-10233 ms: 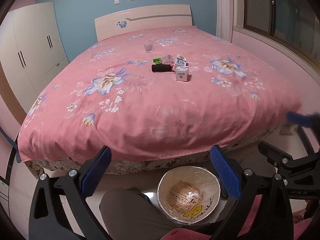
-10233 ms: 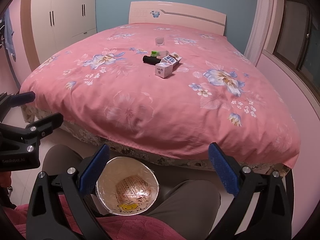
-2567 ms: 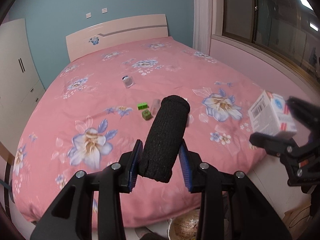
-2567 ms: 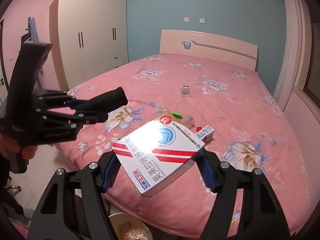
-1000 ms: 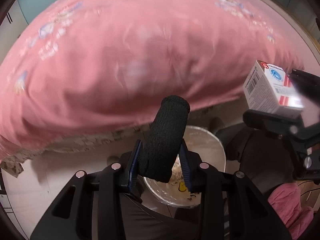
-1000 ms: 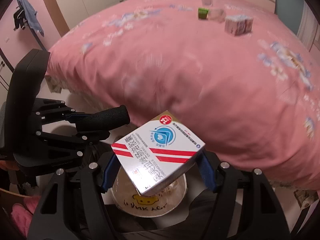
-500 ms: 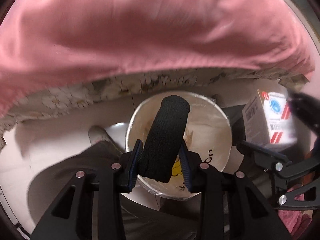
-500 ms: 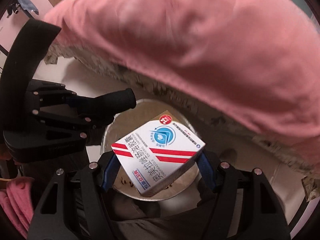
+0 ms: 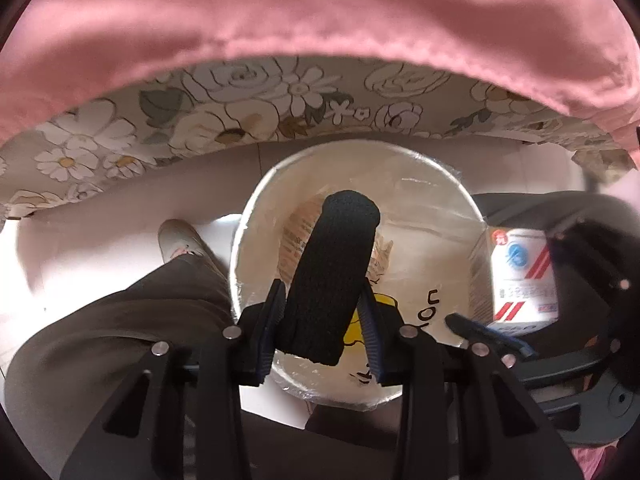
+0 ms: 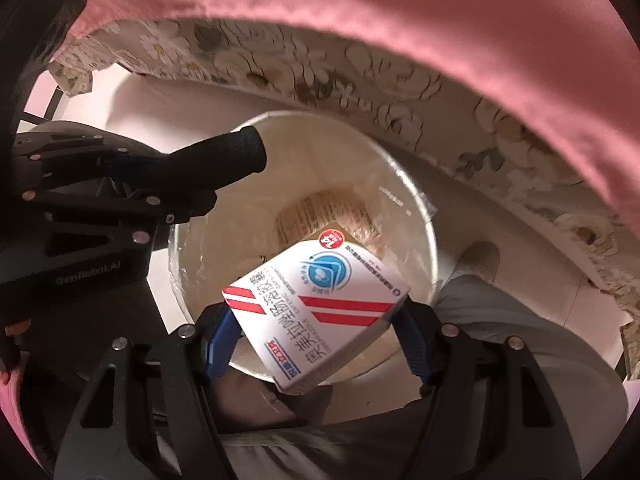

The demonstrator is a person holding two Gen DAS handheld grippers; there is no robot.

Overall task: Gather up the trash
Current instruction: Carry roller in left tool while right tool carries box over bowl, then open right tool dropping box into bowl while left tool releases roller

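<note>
Two loads above the lined bin (image 9: 448, 184): your left gripper (image 9: 324, 320) clamps the black roll (image 9: 332, 272); your right gripper (image 10: 316, 340), jaws wider, pinches the medicine box (image 10: 316, 312).

The black roll (image 9: 332, 280) looks like coarse, matt knitted cloth or foam mesh. The medicine box (image 10: 316, 312) is smooth printed cardboard with a slight sheen. The waste bin (image 9: 452, 184) carries a thin, glossy clear plastic liner that crinkles at the rim. The pink quilt (image 9: 320, 12) is soft cloth with a satin shine; the floral bed skirt (image 9: 240, 108) beneath seems matt cotton, though blurred. Each claw's frame is matt black plastic with ribbed blue pads (image 10: 218, 340).
</note>
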